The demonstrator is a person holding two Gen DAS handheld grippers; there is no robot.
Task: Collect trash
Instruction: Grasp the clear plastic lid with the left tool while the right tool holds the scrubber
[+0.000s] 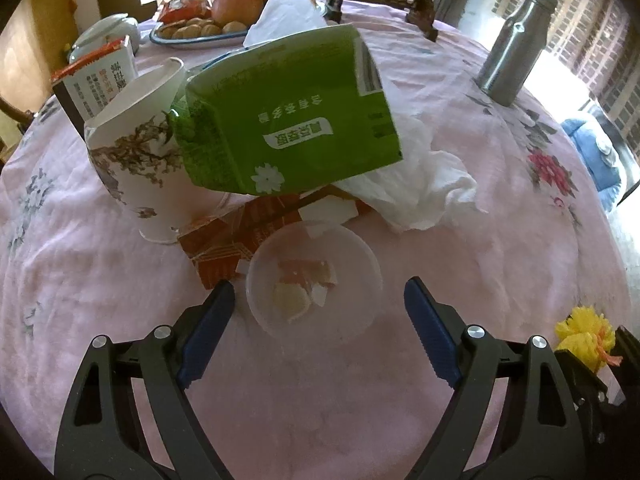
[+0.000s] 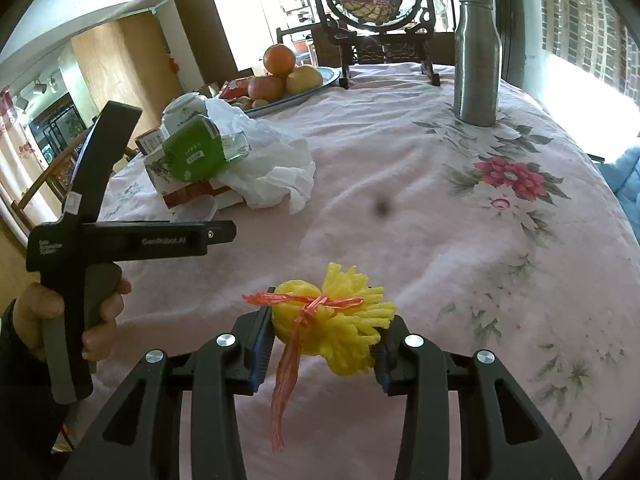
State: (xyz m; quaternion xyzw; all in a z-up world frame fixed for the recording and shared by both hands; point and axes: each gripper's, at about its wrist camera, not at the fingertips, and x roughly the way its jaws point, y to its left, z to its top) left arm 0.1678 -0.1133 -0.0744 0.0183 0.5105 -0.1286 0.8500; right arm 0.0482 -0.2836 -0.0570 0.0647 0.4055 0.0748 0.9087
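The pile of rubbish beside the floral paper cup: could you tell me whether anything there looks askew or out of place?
Yes. The green carton lies tilted across the rim of the white floral paper cup, which leans under it. It also rests on the crumpled white tissue and the flattened orange wrapper, so the heap looks unstable.

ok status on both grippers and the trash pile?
Left gripper open, straddling clear plastic cup, no contact seen. Right gripper shut on yellow foam net. Green pack, tissue, paper cup crowd just behind the plastic cup.
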